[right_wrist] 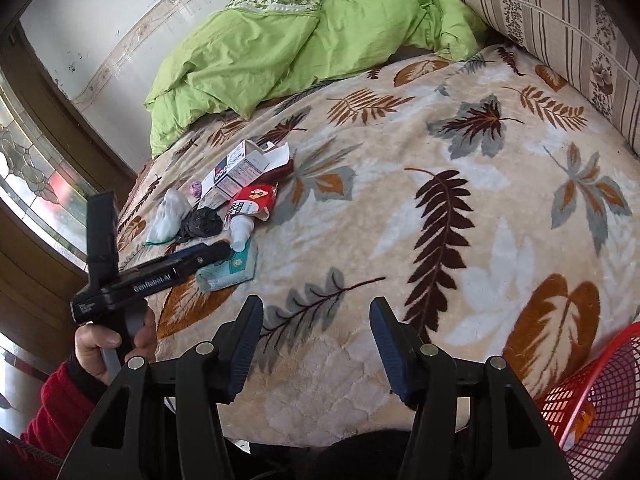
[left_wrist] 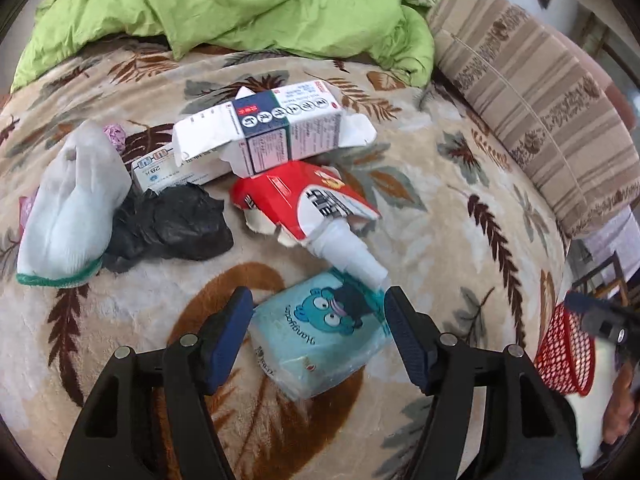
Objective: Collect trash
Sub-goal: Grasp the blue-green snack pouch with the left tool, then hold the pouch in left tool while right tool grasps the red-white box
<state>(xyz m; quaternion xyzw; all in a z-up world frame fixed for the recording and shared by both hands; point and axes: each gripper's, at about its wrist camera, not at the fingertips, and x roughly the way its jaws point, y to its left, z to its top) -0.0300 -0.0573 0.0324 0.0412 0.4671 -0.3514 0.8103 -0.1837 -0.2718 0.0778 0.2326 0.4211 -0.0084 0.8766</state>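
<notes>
The left hand-held gripper [left_wrist: 320, 320] is spread wide around the tissue pack [left_wrist: 320, 340] on the bed [left_wrist: 440, 208]. The right hand-held gripper [right_wrist: 316, 328] is spread, empty, with the red basket [right_wrist: 592, 404] at its right.

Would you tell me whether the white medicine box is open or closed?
Open: the box has its end flaps splayed out at both ends.

Leaf-patterned beige blanket [left_wrist: 460, 208] (lime-green quilt [left_wrist: 240, 4])
</notes>
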